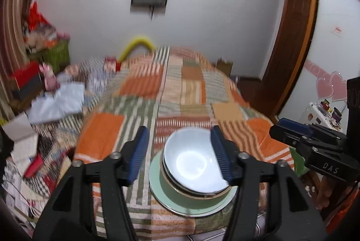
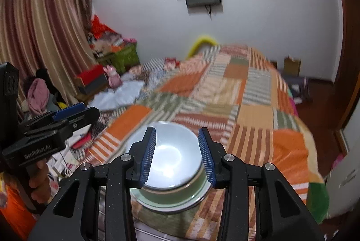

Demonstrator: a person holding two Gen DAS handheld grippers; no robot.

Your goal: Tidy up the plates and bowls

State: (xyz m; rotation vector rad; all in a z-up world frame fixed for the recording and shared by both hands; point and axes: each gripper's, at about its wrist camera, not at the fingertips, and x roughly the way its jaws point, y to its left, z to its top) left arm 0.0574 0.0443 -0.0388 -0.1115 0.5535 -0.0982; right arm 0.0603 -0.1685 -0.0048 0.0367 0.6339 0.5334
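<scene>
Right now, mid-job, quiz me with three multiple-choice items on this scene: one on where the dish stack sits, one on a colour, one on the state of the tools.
1. The stack sits:
A. on the floor
B. on the patchwork bedspread near the bed's near edge
C. on a shelf

2. The top bowl is:
A. white
B. red
C. black

3. Both tools are:
A. open, holding nothing
B. shut on a bowl
C. out of view

Answers:
1 B, the green plate lies on the bedspread.
2 A, the white bowl nests in the green bowl.
3 A, left tool and right tool show spread fingers.
</scene>
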